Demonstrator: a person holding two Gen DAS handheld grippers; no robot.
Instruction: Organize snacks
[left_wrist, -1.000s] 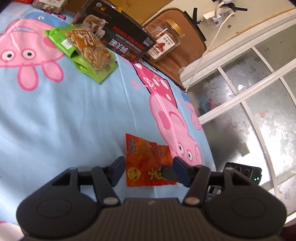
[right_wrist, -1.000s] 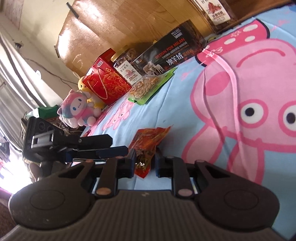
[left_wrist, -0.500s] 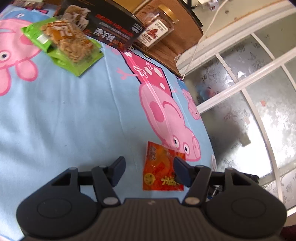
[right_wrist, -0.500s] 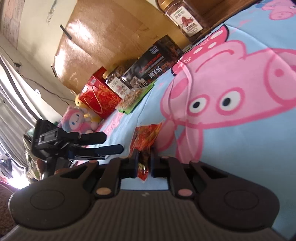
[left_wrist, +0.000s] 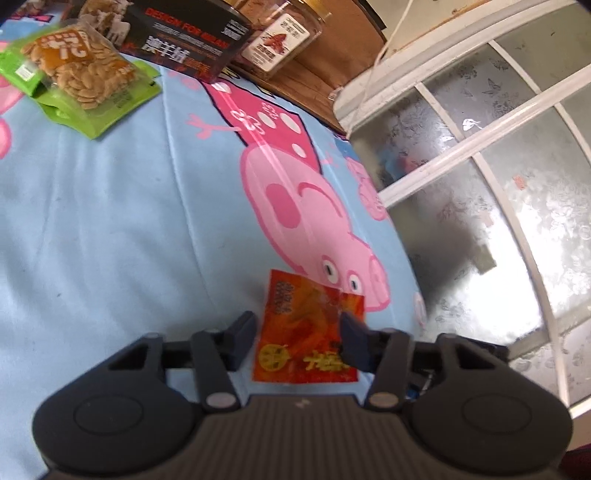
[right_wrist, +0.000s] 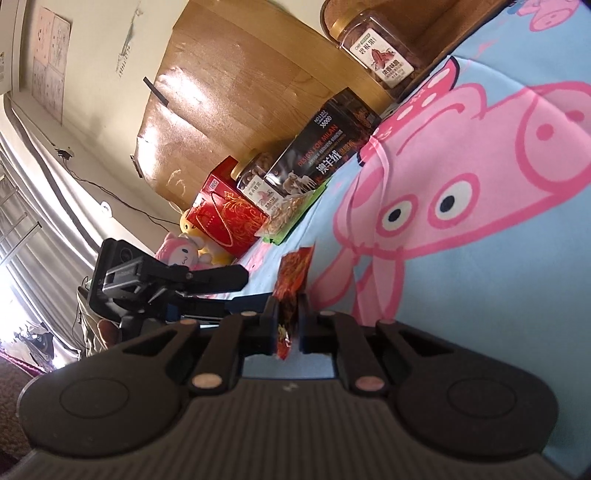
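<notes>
A red-orange snack packet is held over the blue cartoon-pig bedsheet. My right gripper is shut on the packet's near edge, holding it edge-on. My left gripper is open, its fingers either side of the packet without touching it. The left gripper also shows in the right wrist view, beside the packet. A green bag of seeds lies at the far left of the sheet.
A black box and a clear jar with a gold lid stand at the bed's far edge. A red gift box, a second jar and plush toys sit further along. A frosted window is to the right.
The packet, held in my right gripper, has moved right along the sheet toward the pig's face. My left gripper followed and stays open around it.
</notes>
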